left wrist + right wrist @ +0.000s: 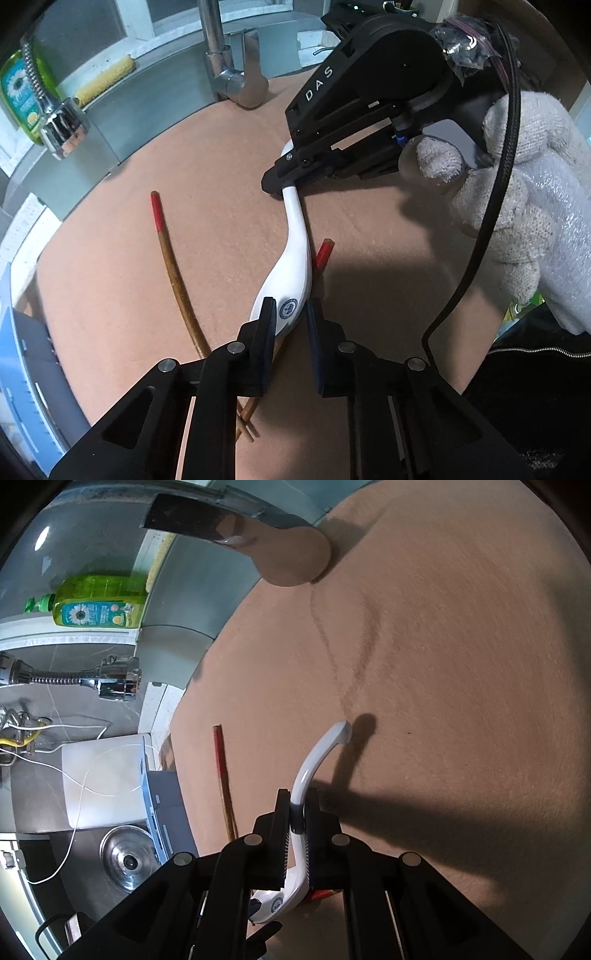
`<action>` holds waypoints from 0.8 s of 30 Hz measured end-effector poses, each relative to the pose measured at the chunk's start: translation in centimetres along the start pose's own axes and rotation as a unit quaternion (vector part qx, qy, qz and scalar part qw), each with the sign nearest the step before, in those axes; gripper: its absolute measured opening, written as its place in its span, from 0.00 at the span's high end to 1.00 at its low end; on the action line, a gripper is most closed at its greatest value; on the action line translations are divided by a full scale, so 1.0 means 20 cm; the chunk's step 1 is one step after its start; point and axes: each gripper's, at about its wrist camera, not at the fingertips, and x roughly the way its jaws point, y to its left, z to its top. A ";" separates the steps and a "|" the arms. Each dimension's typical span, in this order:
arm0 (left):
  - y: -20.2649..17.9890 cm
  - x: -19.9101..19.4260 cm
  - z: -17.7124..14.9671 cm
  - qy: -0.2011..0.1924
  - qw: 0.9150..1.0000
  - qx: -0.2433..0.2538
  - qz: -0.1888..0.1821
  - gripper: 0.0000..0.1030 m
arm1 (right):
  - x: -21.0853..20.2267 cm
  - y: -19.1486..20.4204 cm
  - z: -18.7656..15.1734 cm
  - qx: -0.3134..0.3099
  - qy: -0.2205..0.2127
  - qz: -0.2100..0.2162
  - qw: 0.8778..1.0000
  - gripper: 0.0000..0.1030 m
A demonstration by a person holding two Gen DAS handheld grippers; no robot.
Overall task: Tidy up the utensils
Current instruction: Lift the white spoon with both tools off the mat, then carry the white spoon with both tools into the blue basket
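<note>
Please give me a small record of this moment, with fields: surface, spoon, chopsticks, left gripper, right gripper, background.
surface: brown mat
spoon: white spoon, held at both ends
chopsticks: two red-tipped chopsticks on the mat, one partly under the spoon
left gripper: left gripper, pads at the spoon's bowl
right gripper: right gripper, shut on the spoon's handle
background: faucet, green bottle

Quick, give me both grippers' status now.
Left gripper: jaws around the white spoon's bowl; contact unclear.
Right gripper: shut on the spoon's handle.

Black grippers (pixel 290 325), white knit glove (pixel 517 206)
</note>
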 end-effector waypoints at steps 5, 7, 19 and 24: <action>0.02 -0.05 -0.02 -0.007 1.000 0.005 0.007 0.87 | -0.01 0.08 -0.02 -0.009 -0.001 0.003 1.000 0.93; 0.03 -0.09 -0.04 -0.011 1.000 0.006 0.009 0.88 | -0.01 0.13 -0.03 -0.015 -0.001 0.005 1.000 0.93; 0.24 -0.37 -0.24 -0.039 0.998 -0.030 0.041 0.88 | 0.13 0.55 -0.13 -0.074 0.012 0.022 0.997 0.93; 0.39 -0.50 -0.41 -0.049 0.995 -0.062 0.056 0.88 | 0.25 0.78 -0.22 -0.107 0.027 0.030 0.993 0.93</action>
